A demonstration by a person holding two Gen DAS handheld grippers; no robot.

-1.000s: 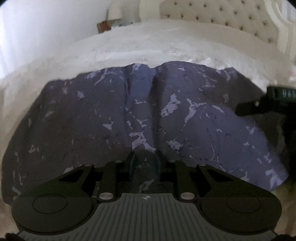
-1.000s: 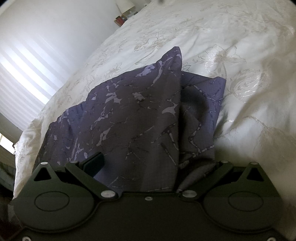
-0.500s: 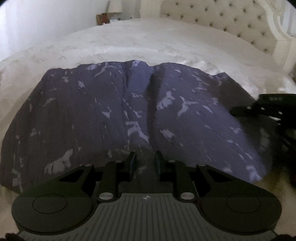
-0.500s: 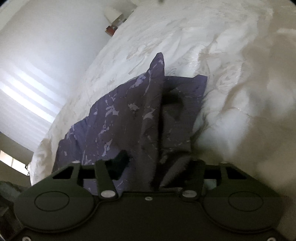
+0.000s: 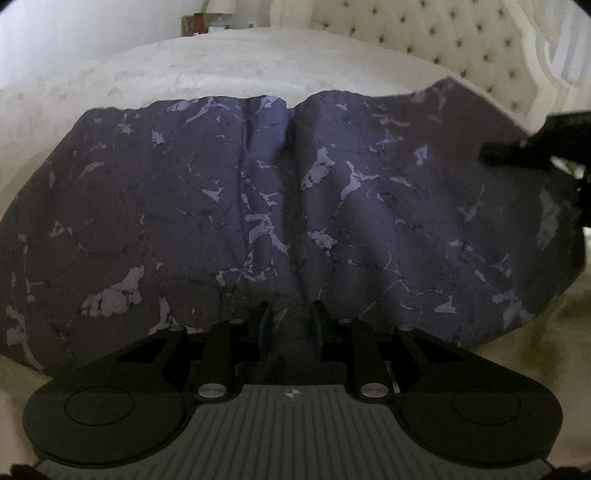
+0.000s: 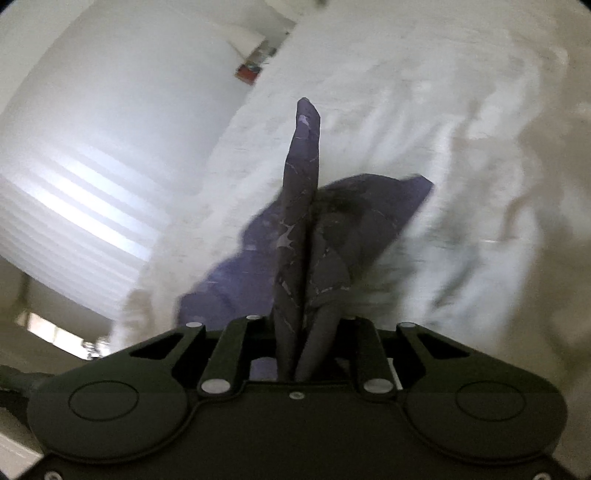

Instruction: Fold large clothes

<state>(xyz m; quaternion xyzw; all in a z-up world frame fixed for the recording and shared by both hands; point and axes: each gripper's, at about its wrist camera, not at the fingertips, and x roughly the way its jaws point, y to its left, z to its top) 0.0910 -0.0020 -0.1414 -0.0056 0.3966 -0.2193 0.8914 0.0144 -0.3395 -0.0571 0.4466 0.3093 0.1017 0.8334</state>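
Note:
A large dark purple garment (image 5: 295,206) with a pale marbled print hangs stretched above the white bed (image 5: 258,62). My left gripper (image 5: 288,325) is shut on its near edge, with cloth bunched between the fingers. My right gripper (image 6: 306,332) is shut on another edge of the same garment (image 6: 299,206), which rises as a narrow vertical fold in front of the right wrist camera. The right gripper also shows at the right edge of the left wrist view (image 5: 532,147), holding the cloth's lifted corner.
A tufted cream headboard (image 5: 443,33) stands at the back right. A lamp and small items sit on a nightstand (image 5: 207,18) beyond the bed. A bright window with blinds (image 6: 74,192) is at the left in the right wrist view.
The right gripper closed on the garment and lifted it, so its corner rose and the cloth turned edge-on. The left gripper stayed shut and the garment pulled tauter and nearer.

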